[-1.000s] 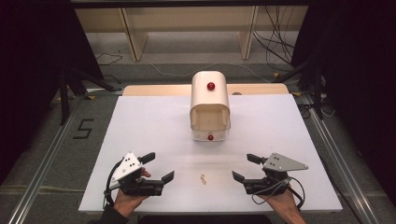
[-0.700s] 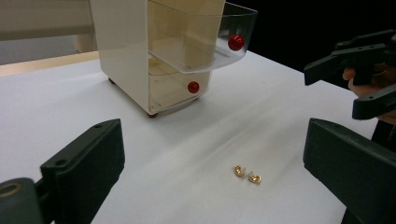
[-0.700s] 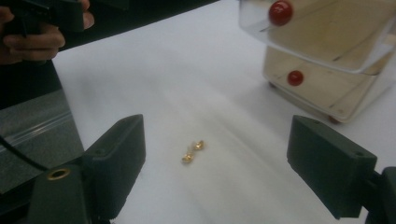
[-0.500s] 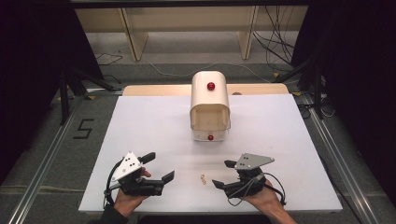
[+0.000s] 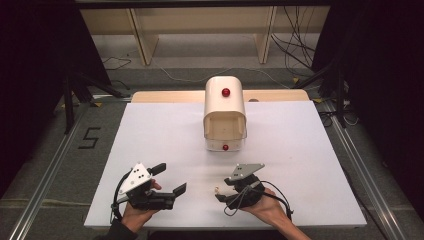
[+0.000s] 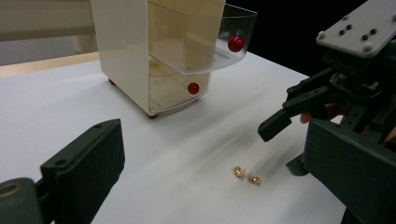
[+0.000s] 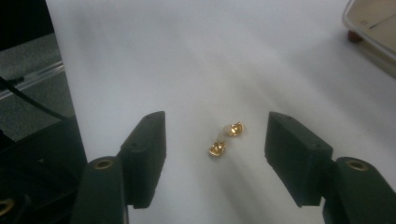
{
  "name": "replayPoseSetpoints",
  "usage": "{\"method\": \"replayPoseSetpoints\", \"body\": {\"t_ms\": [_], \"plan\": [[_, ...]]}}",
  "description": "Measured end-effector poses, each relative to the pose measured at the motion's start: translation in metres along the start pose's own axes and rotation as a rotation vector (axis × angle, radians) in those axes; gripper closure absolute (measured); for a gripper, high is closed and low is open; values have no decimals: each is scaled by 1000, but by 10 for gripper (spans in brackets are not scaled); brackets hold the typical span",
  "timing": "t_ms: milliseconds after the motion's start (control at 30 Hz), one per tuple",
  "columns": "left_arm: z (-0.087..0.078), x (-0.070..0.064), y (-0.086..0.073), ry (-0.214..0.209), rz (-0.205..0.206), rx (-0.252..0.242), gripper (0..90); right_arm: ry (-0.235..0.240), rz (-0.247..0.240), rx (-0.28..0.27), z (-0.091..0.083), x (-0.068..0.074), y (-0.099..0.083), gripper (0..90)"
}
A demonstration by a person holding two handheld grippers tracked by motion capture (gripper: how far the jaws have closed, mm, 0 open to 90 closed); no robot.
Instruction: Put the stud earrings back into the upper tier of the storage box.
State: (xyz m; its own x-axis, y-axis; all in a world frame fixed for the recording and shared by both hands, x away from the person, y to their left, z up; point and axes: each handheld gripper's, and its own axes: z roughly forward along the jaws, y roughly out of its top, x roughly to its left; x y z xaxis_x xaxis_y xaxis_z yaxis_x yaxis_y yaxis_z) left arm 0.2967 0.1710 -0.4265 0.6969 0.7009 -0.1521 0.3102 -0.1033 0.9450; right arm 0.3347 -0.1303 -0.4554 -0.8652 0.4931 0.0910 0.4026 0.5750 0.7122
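On the white worktop (image 5: 300,150) two small gold earrings (image 7: 226,138) lie side by side near the front edge, touching or nearly so. The right gripper (image 5: 221,194) is set low over them with its jaws spread wide, one jaw on each side of the pair in the right gripper view, and neither jaw touches them; it holds nothing. The left gripper (image 5: 170,179) rests well apart to the left, pointed toward the earrings, its jaws also wide open and empty. Farther back, at the middle of the worktop, stands a cream jewellery cabinet (image 5: 225,112) with red knobs; its upper clear drawer (image 6: 205,42) is pulled out, the lower one is closed.
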Motion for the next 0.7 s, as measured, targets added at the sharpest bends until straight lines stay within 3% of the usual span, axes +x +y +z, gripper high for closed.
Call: {"method": "replayPoseSetpoints", "body": {"t_ms": [300, 700], "plan": [[-1, 0, 0, -1, -1, -3, 50, -37, -44, 85, 25, 2, -1, 574], [-1, 0, 0, -2, -9, -9, 51, -42, -57, 117, 38, -1, -3, 728]]}}
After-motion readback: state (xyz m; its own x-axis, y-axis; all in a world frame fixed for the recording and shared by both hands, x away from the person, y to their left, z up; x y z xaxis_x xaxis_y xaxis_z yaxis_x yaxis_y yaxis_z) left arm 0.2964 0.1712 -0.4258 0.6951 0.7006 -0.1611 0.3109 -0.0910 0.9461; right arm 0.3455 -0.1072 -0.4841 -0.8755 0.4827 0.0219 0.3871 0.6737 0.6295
